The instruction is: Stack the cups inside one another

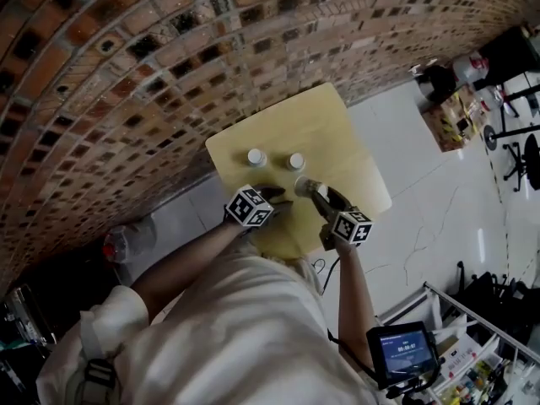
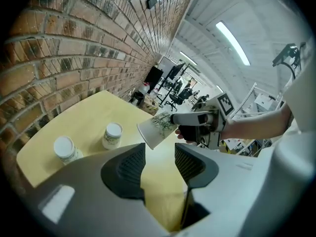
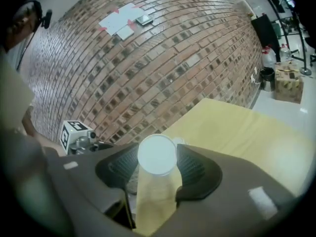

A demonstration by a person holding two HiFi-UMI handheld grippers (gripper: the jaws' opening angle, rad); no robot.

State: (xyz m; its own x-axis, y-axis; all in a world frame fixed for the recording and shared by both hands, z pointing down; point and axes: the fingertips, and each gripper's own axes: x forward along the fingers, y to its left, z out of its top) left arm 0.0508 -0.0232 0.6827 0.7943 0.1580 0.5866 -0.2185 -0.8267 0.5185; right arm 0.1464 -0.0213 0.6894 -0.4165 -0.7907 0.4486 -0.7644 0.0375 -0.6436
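Two white paper cups stand upside down on the yellow table (image 1: 337, 133), one on the left (image 1: 256, 156) (image 2: 66, 148) and one on the right (image 1: 295, 160) (image 2: 112, 135). My right gripper (image 1: 314, 191) (image 3: 157, 167) is shut on a third paper cup (image 1: 305, 186) (image 3: 157, 154), held tilted above the table with its white base pointing away from me. In the left gripper view that held cup (image 2: 158, 128) shows a green print and hangs in the air to the right of the standing pair. My left gripper (image 1: 278, 199) (image 2: 159, 157) is open, with nothing between its jaws, low over the table's near part.
A brick wall (image 1: 126, 74) runs along the table's far and left side. A white tiled floor (image 1: 439, 184) lies to the right, with chairs and boxes (image 1: 460, 112) beyond. A small screen (image 1: 405, 351) sits at the lower right near my body.
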